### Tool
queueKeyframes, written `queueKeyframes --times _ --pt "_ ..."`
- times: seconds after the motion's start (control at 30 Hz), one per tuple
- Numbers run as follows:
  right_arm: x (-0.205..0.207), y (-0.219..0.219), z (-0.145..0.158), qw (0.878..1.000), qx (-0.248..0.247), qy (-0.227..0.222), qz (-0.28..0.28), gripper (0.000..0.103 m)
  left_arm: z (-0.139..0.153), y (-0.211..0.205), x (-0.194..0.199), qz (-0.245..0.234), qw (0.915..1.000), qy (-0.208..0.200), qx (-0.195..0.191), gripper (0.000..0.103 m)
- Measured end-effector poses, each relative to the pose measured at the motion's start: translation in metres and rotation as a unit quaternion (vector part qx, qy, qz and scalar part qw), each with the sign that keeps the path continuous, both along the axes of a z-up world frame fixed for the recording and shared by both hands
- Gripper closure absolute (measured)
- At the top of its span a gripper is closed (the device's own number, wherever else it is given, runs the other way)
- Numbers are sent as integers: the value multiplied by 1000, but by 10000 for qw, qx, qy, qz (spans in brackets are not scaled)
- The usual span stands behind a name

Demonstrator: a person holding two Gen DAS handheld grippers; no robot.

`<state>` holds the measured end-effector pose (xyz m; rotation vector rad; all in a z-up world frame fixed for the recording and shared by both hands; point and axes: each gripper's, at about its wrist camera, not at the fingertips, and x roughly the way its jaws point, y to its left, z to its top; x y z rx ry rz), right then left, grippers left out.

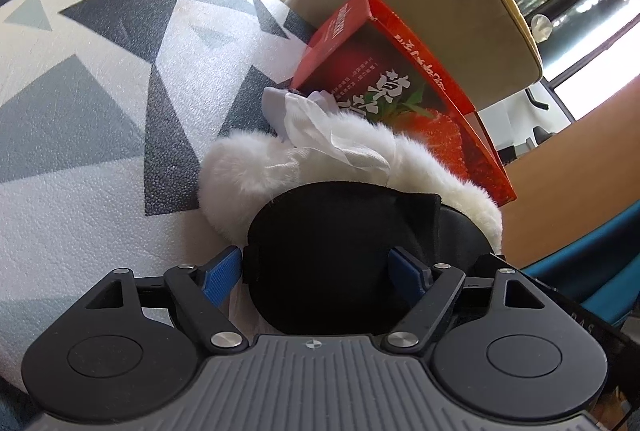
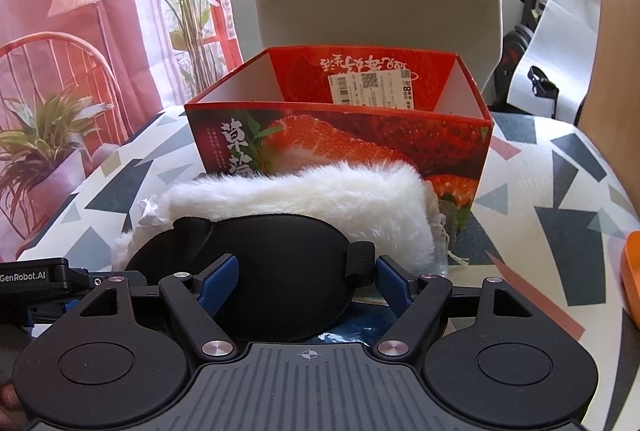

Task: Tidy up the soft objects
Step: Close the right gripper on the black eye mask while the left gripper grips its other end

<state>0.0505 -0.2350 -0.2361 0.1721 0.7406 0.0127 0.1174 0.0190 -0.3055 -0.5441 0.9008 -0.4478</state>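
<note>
Both grippers, left (image 1: 316, 271) and right (image 2: 306, 281), stand released around the mask (image 2: 256, 263); "GenRobot.AI" shows at nine o'clock.

The left gripper (image 1: 316, 271), black-armed with 2 blue ribbed pads, points forward and downward, its fingers at 9 and 3 o'clock of the gap, spread wide, with dark soft fabric between them; whether the pads press it is unclear. The right gripper (image 2: 306, 281), of the same build, is pitched down likewise, its blue pads equally wide apart. In the right wrist view the left gripper's black body shows at 9 o'clock.
</note>
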Motion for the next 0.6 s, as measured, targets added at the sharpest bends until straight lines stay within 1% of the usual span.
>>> queueKeyframes --times 0.1,0.2,0.3,0.37,0.5,0.6 --pt "0 -1 -1 9999 105 39 5 31 1 0 0 -40 10000 -37 52 24" --pt "0 2 -1 9999 118 50 92 35 2 1 -1 -26 10000 -45 24 26" --pt "0 6 2 9999 83 14 151 36 6 0 -3 -78 9998 -143 107 31" --pt "-2 7 4 9998 57 -28 170 40 11 -1 -6 -78 9994 -244 253 34" --pt "-7 7 13 9998 0 -137 175 47 22 2 -10 -6 9982 -386 454 45" --pt "-12 7 22 9995 20 -253 203 52 30 8 -14 77 9974 -499 520 52"
